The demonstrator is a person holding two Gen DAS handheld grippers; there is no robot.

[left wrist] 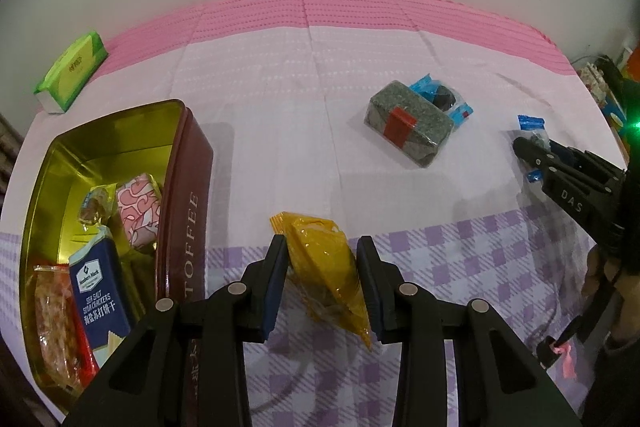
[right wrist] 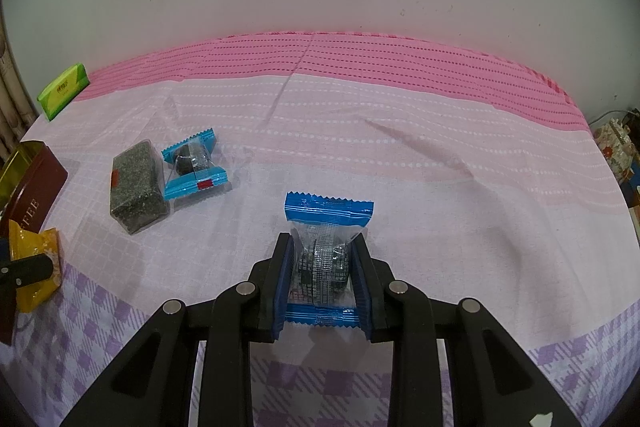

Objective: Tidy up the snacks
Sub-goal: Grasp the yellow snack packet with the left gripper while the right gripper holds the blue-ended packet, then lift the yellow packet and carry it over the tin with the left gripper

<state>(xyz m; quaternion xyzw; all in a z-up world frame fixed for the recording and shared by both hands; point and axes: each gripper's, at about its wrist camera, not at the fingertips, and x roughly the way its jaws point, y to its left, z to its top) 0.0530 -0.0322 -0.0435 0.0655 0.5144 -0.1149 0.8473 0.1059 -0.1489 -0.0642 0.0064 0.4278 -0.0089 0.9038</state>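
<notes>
My left gripper is shut on a yellow snack packet, held just right of the open toffee tin. Inside the tin lie a pink patterned packet, a blue cracker packet and an orange-red packet. My right gripper is shut on a blue-ended clear packet with a dark round snack inside, low over the cloth. In the left wrist view the right gripper shows at the far right. The right wrist view catches the yellow packet at its left edge.
A grey-green wrapped block with a red label lies on the cloth beside a second blue packet. A green box sits at the back left corner. A pink and lilac checked cloth covers the table; a wall stands behind.
</notes>
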